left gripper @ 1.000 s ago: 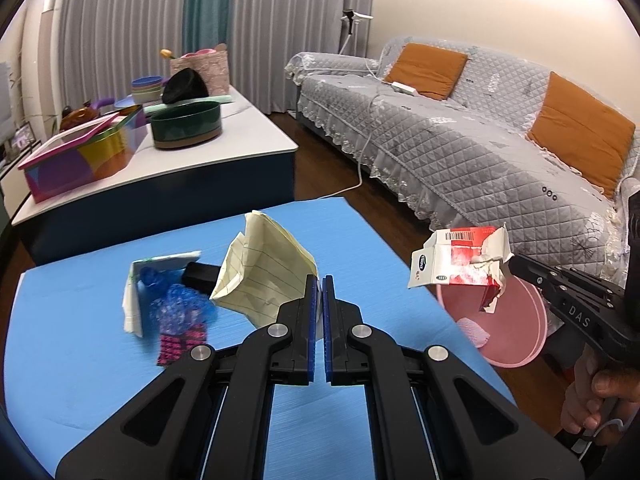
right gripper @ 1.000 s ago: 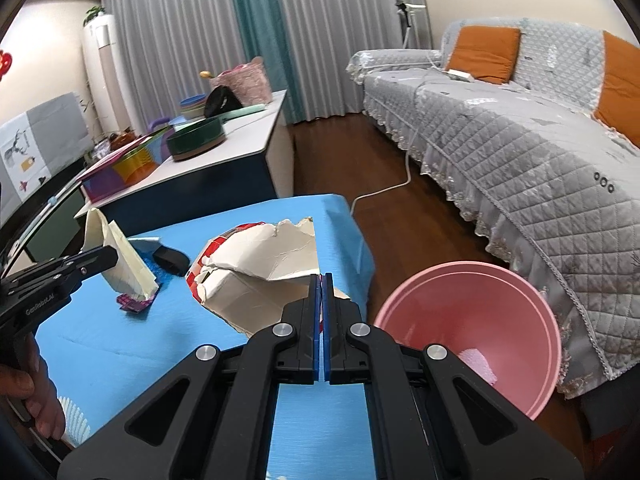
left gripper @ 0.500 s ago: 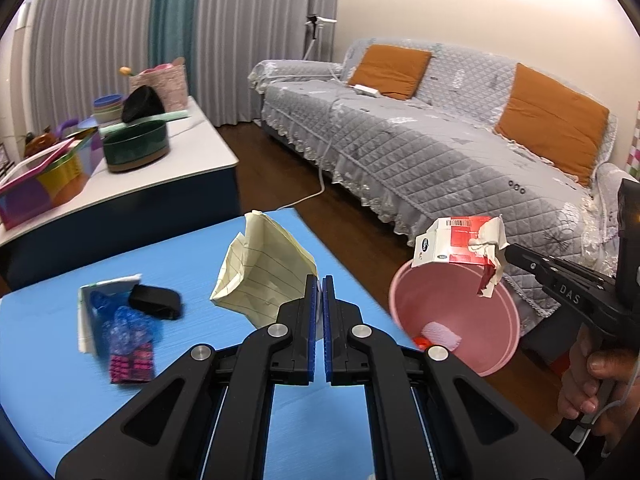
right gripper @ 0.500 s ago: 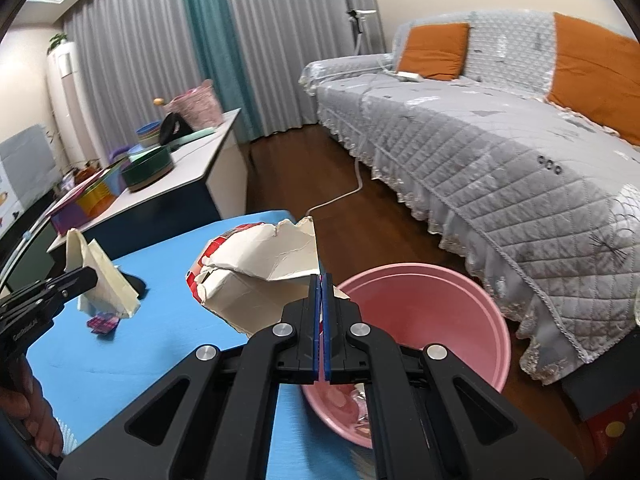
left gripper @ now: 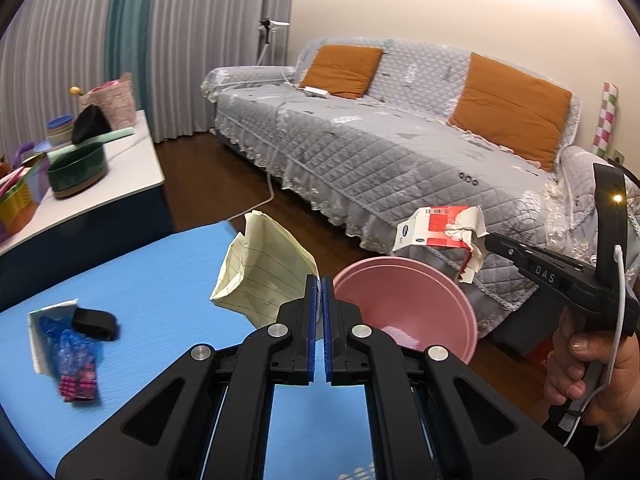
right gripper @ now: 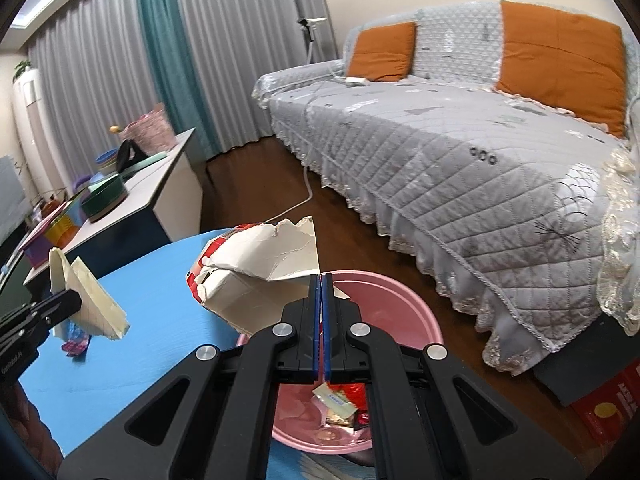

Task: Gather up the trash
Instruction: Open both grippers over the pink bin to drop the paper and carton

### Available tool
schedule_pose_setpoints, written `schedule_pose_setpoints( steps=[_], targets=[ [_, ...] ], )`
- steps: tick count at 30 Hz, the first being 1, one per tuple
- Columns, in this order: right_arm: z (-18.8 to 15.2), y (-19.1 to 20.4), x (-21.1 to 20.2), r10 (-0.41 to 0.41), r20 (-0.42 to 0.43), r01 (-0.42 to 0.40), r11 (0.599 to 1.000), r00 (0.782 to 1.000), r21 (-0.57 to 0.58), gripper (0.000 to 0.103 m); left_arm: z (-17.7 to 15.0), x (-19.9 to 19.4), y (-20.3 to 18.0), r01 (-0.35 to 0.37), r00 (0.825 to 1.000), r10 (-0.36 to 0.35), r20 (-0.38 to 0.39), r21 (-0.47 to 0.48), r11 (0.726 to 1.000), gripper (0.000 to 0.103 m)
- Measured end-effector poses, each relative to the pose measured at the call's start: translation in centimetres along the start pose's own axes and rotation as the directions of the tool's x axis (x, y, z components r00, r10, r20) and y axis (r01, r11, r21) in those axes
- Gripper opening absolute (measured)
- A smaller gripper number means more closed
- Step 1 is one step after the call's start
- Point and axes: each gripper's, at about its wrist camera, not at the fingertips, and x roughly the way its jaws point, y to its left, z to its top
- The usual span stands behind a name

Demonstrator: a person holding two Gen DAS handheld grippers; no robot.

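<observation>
Paper, light and crumpled, is pinched by its edge in the left gripper; torn carton, at eleven o'clock of its jaws, is clamped by the right gripper.

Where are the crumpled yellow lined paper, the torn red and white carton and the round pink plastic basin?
Crumpled yellow lined paper [left gripper: 262, 276], left wrist view, on its lined face.
Torn red and white carton [left gripper: 440, 229], left wrist view, on its red side.
Round pink plastic basin [right gripper: 404, 304], right wrist view, on its inner wall.
</observation>
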Motion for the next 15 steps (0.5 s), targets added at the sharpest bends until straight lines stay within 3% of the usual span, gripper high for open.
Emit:
schedule_pose_setpoints(
  steps=[15],
  targets=[
    [0.5, -3.6, -0.7, -0.051, 0.007, 0.050, 0.997, 0.999, 0.065, 0.001, 1.0, 3.6, -4.8, 0.092, 0.995, -0.091, -0.047, 0.026, 0.995, 0.003]
  ],
)
